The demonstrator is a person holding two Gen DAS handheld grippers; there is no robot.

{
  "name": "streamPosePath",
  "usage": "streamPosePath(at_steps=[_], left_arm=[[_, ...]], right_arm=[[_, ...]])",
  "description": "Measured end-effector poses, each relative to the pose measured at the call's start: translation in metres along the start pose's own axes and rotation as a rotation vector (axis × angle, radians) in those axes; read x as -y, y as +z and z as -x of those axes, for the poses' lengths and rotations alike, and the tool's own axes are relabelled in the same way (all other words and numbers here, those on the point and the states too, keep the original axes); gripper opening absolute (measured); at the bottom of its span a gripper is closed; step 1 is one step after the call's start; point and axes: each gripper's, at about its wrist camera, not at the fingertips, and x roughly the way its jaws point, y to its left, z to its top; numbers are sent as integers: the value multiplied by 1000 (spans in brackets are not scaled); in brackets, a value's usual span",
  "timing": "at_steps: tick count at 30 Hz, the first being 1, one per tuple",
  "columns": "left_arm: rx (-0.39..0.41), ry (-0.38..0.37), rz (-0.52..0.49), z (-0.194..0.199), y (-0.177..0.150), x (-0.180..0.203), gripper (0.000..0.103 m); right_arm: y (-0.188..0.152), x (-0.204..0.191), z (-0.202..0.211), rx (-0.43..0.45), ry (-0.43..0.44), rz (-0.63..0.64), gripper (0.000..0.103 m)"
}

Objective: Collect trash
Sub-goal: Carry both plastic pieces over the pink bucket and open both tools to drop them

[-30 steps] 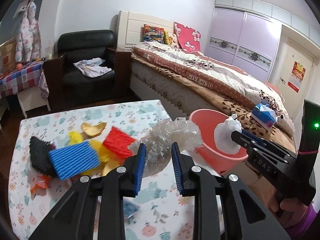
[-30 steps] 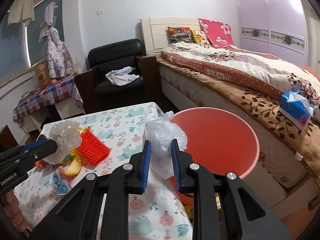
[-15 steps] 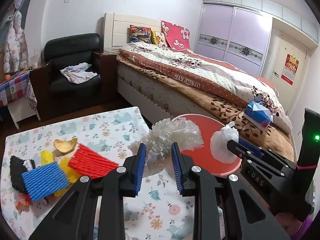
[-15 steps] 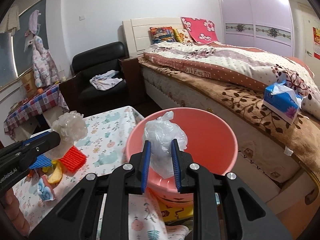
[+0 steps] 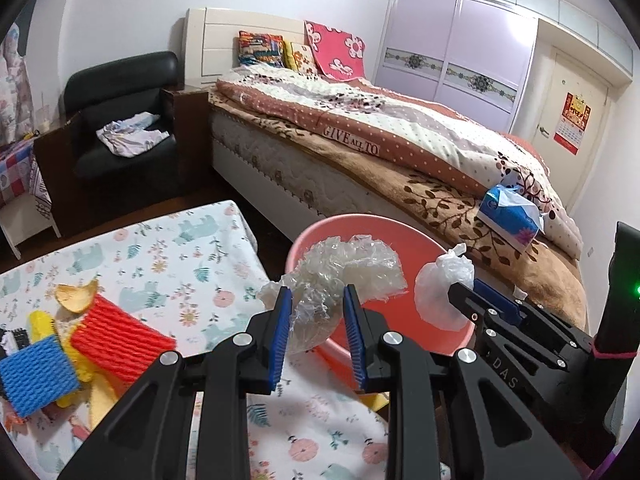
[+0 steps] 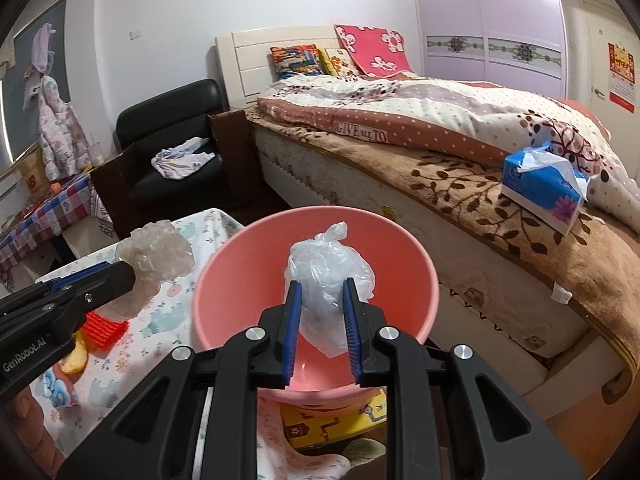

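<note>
1. Both grippers are travelling from over the table toward the pink bucket [image 6: 224, 264] since the earlier frames; the bucket is now filling the middle of the right wrist view, where a second ago it sat off to the right.
2. Left gripper [image 5: 316, 320]: clenched on the crinkled clear wrap [image 5: 340, 268], blue pads pressing its lower part. The wad is hanging at the bucket's near rim, partly over the table's right edge, not yet fully over the opening.
3. Right gripper [image 6: 322, 320]: clenched on the knotted white bag [image 6: 328, 276], which is sitting over the bucket's mouth, above its floor.
4. Bucket: standing off the table's right edge, between table and bed [image 5: 400, 168], and looking empty inside.
5. Remaining trash: red foam net [image 5: 120, 340], blue foam net [image 5: 36, 372], yellow pieces [image 5: 42, 320] and a peel [image 5: 76, 296] are lying near the table's left edge.
6. Handling advice, as judgement: the right hand is placed well enough to let go; the bag is light and may cling to the pads, so opening wide and giving a small shake would help.
7. Left hand is needing a little more travel past the rim before releasing, since the wrap is springy, broad and could catch on the rim and tumble onto the floor.
8. Keeping the two grippers apart over the opening is advisable, releasing one after the other.
</note>
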Motion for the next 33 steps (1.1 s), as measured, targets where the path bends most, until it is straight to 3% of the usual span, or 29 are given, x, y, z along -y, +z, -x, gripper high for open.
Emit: streamPosePath(at_steps=[14,19,33], left_arm=[[-60,-39,-5,-33,-1,17,28],[-53,-33,10,-33,-1,15,44],[-35,-20,33,-22,-3,4,52]], right_arm=[[-6,12,-19,-40,-35,-11,21],[-6,11,-22,-43,-41,-8,21],[-5,10,-24,-51,-54,-1,22]])
